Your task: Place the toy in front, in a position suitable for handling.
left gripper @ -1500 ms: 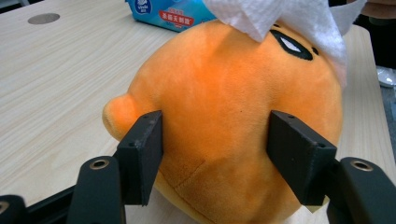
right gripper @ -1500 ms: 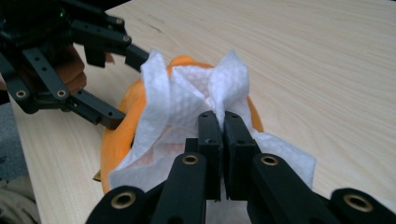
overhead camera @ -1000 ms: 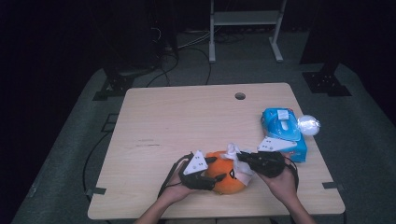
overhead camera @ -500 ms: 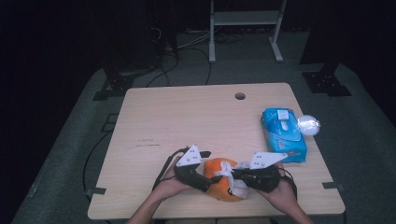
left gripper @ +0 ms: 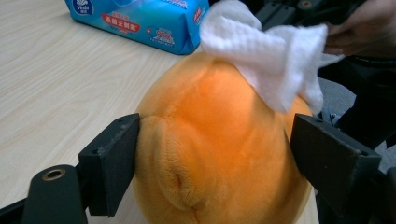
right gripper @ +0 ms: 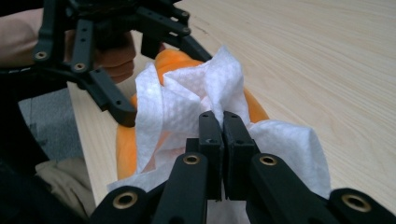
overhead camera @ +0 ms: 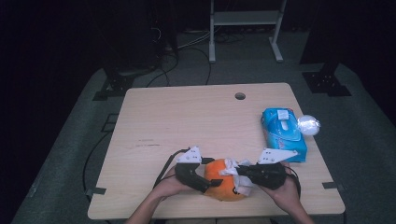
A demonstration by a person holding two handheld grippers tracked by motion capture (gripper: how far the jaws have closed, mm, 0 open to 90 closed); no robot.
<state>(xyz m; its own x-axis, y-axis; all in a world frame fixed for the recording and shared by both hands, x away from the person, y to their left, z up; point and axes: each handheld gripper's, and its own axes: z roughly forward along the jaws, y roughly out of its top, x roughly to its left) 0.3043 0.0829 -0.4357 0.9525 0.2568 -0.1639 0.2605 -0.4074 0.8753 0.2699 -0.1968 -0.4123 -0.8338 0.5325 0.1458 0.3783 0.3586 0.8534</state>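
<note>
Wooden table (overhead camera: 187,121): left tool (left gripper: 212,161) astride orange plush (left gripper: 210,154) (underside hidden), right tool (right gripper: 223,126) pinching wipe (right gripper: 187,107).

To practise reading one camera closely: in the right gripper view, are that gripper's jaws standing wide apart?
No, the right gripper has its jaws pressed together, pinching the white wipe that lies over the orange plush toy.

Looks like a lab or recording studio setup, not anyone's home. There's one plain light-wood tabletop (overhead camera: 187,121) with a cable hole (overhead camera: 240,96) in it, sitting on grey carpet (overhead camera: 364,140) with black curtains or darkness all around. Cables (overhead camera: 187,46) snake across the floor behind it, there's a white metal stand (overhead camera: 245,23) at the back, and black stand feet (overhead camera: 327,81) sit at the corners. Tape marks (overhead camera: 95,191) by the table edges look like position markers. Pretty bare, purpose-built data collection space.
</note>
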